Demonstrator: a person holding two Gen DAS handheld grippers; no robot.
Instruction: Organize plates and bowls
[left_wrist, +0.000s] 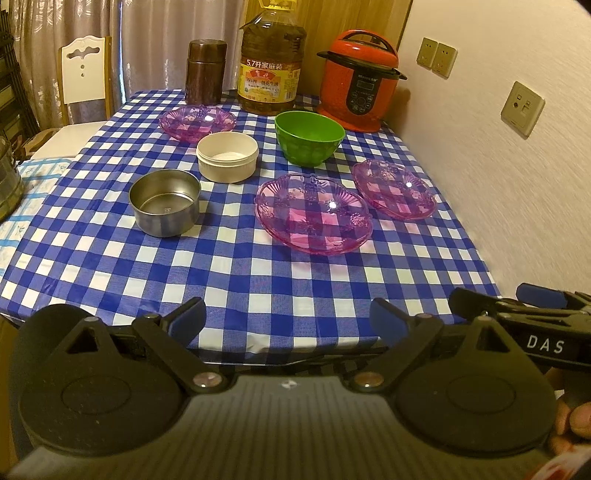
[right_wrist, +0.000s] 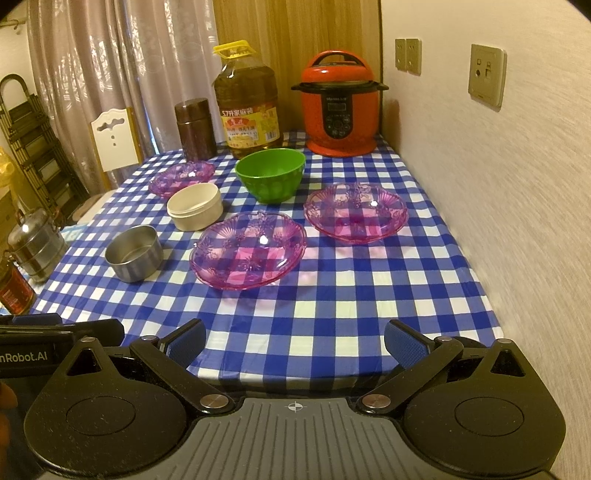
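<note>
Blue-and-white checked cloth covers the table (right_wrist: 332, 332), which runs back to a wall with curtains, an oil bottle (right_wrist: 249, 99) and a red cooker (right_wrist: 340, 110) at its far end.

Nothing looks sorted yet; every dish sits apart on the cloth. Furthest left is the steel bowl (right_wrist: 133, 253), upright and empty. It should be stiff and light but slick, so I would pinch its straight wall over the rim. Behind it stands the cream bowl (right_wrist: 195, 210), also straight-sided and probably plastic, light and easy to take at the rim. Beyond that lies the far pink plate (right_wrist: 181, 177). Toward the middle come the near pink plate (right_wrist: 248, 254) and, behind it, the green bowl (right_wrist: 270, 173), whose rounded, flaring side could slip; the lip is the safer hold. Rightmost is the right pink plate (right_wrist: 356, 212). All three plates are clear, shallow and scalloped. They look like thin brittle plastic or glass, so a gentle pinch on the raised edge suits them best.

Both tools hover over the near table edge, well short of the dishes: the left gripper (left_wrist: 287, 319) and the right gripper (right_wrist: 294, 343) each have their jaws spread wide, holding nothing.
</note>
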